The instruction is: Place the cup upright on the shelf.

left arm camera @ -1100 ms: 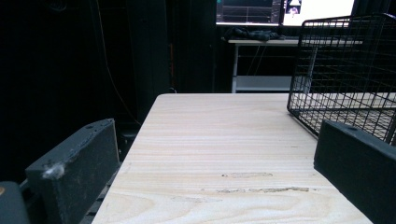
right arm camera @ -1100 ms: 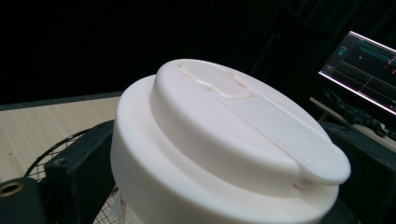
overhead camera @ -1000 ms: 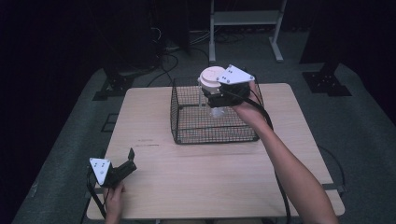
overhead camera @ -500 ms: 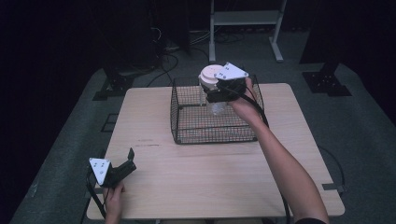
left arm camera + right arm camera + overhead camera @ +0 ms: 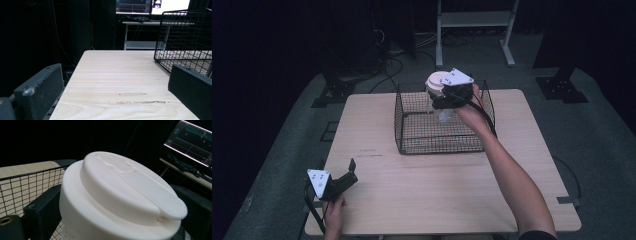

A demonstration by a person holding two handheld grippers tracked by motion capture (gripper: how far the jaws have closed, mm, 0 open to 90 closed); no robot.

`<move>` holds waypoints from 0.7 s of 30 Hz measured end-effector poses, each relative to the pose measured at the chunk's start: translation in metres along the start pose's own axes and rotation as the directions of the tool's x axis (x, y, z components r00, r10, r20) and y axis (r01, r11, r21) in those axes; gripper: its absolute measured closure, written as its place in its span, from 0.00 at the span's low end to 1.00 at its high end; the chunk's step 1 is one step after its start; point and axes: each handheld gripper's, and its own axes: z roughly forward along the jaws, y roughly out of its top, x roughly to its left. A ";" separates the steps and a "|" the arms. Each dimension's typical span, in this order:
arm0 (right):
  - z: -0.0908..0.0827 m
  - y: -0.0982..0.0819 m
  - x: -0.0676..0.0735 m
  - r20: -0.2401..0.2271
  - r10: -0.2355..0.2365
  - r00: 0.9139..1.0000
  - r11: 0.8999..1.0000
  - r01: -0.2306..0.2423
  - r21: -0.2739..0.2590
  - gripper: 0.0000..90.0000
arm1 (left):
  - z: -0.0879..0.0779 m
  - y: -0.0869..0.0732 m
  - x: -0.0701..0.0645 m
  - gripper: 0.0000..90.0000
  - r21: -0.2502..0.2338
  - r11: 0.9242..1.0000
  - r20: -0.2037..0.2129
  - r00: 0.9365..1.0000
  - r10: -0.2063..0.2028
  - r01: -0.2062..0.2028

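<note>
The right gripper (image 5: 443, 100) holds the white cup (image 5: 438, 82) tight over the wire basket (image 5: 412, 142) by the table's far edge. Next, lower it gently inside. The left gripper (image 5: 346, 175) rests wide open at the near left corner.

I see the cup (image 5: 438, 92) upright over the far side of the wire basket (image 5: 412, 132), clamped between the black jaws of my right tool (image 5: 443, 102). It is clear-bodied with a white domed lid (image 5: 120, 192) that has a raised sip tab, pressed down flush. The lid sits above the basket rim; the body hangs inside the basket.
</note>
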 end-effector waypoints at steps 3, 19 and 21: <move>0.004 -0.002 0.001 0.003 0.006 1.000 1.000 -0.006 0.005 0.04 | 0.000 0.000 0.000 0.00 -0.001 1.000 0.000 1.000 0.000 0.000; 0.023 -0.025 0.004 0.018 0.031 0.999 0.999 -0.032 0.041 0.04 | 0.000 0.000 0.000 0.00 0.000 1.000 0.001 1.000 0.001 -0.001; 0.024 -0.026 0.005 0.017 0.033 0.999 0.999 -0.034 0.042 0.04 | 0.000 0.000 0.000 0.00 -0.001 1.000 0.003 1.000 0.001 -0.001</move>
